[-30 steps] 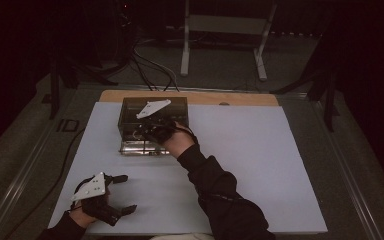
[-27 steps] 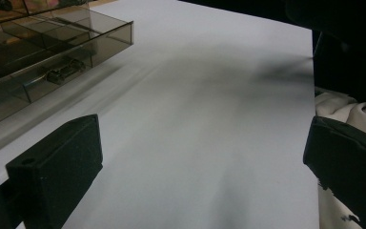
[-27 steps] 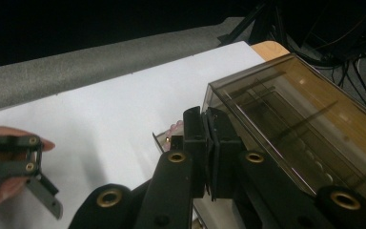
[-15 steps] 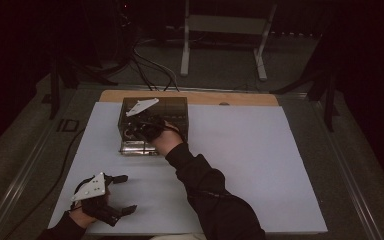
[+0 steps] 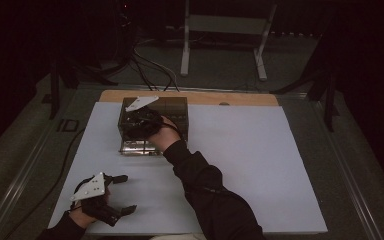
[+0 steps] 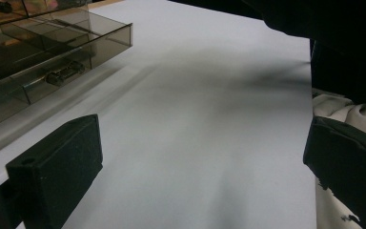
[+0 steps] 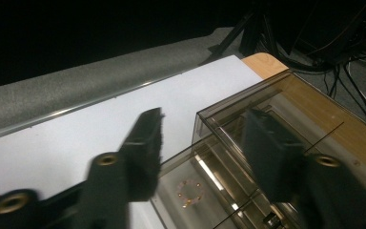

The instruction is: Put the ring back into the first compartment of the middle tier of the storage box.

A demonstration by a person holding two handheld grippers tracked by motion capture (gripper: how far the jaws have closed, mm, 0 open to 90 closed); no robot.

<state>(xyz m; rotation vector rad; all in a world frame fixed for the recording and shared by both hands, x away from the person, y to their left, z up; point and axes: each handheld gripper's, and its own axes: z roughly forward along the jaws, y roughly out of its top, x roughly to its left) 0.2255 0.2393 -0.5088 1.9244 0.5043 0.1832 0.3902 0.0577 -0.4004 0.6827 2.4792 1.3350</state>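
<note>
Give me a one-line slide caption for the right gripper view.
Right gripper, jaws just opened and empty, straddling the wall of a clear compartment box with a small bracelet inside.

Looks like a dim lab or studio to us: white-topped table (image 5: 260, 165), grey carpet (image 5: 220, 70), loose cables (image 5: 150, 65) and a metal stand (image 5: 222, 30) beyond the fingers.

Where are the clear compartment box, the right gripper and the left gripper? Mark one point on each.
clear compartment box (image 5: 176, 109): high view, far right part.
right gripper (image 7: 200, 155): right gripper view, midway between its fingertips.
left gripper (image 5: 125, 192): high view, midway between its fingertips.
</note>
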